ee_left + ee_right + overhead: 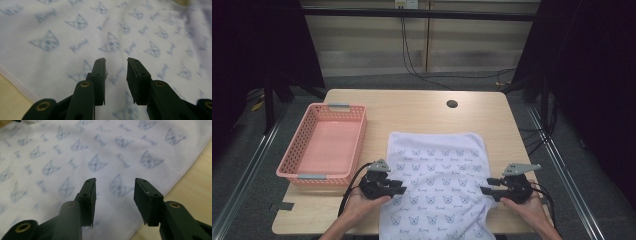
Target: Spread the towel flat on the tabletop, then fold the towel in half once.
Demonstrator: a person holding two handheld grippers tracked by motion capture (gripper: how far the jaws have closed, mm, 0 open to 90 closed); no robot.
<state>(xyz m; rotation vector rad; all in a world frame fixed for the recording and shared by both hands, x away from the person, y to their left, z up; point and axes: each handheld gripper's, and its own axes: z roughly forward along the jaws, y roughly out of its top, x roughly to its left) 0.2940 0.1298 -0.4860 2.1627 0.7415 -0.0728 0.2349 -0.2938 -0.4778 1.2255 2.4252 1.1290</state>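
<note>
I'm holding my left hand-held gripper point(398, 189) over the left edge of the white cat-print cloth point(437, 170), jaws parted a little, nothing between them. My right hand-held gripper point(486, 189) is hovering at the cloth's right edge, jaws standing a bit wider, also gripping nothing. The cloth is lying spread flat on the desk point(412, 110), its near end hanging over the front edge between my hands. The pink basket point(302, 145) is sitting on the desk left of the cloth, just apart from it.
</note>
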